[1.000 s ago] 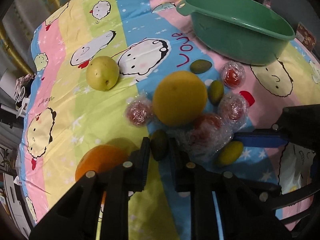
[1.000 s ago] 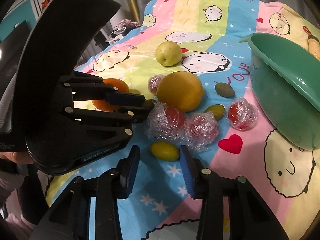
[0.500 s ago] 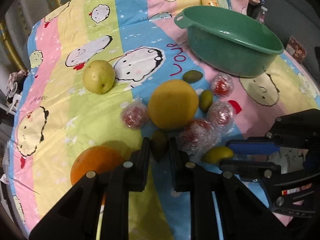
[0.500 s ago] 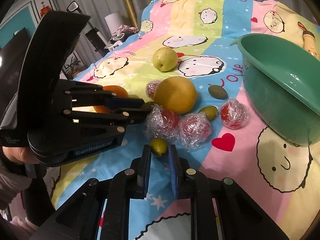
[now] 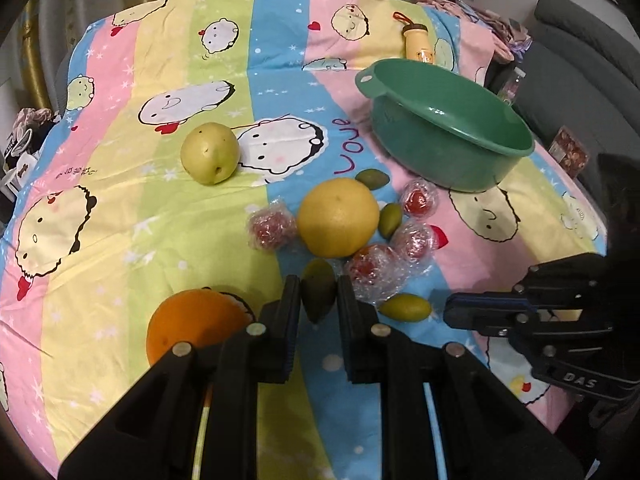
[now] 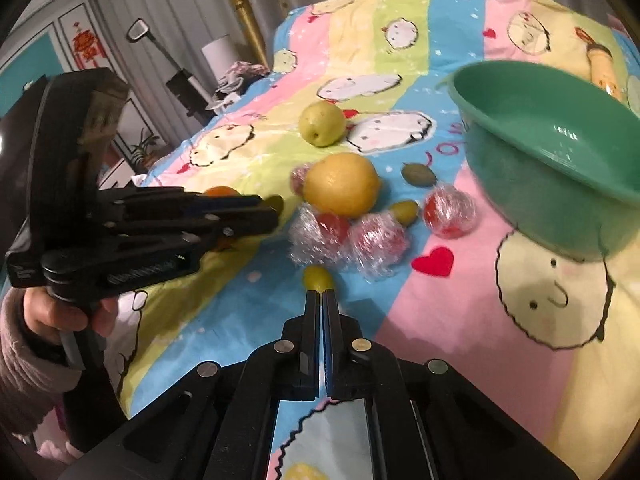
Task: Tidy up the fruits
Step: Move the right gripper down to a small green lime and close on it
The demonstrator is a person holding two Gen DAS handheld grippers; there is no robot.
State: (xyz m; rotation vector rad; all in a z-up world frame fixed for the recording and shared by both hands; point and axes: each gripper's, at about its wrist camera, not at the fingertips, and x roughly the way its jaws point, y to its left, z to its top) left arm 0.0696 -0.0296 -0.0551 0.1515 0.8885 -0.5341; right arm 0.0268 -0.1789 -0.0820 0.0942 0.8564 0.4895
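My left gripper [image 5: 318, 294] is shut on a small dark green fruit [image 5: 317, 288], held above the cloth. My right gripper [image 6: 322, 294] is shut with nothing between its fingers; a small yellow-green fruit [image 6: 317, 278] lies on the cloth just past its tips, also seen in the left wrist view [image 5: 405, 307]. A big yellow citrus [image 5: 338, 217], an orange [image 5: 196, 330], a pale pear [image 5: 210, 153], several plastic-wrapped red fruits [image 5: 376, 266] and two more small green fruits [image 5: 390, 220] lie on the cloth. The green basin [image 5: 448, 124] stands at the far right.
A cartoon-print cloth [image 5: 132, 216] covers the table. A small yellow bottle [image 5: 418, 42] lies behind the basin. A grey sofa [image 5: 580, 64] is at the right, beyond the table edge. The left gripper's body [image 6: 120, 220] and the hand fill the right wrist view's left.
My right gripper closed, pulled back and missed the yellow-green fruit, which stays on the cloth. My left gripper lifted up and back with the dark green fruit.
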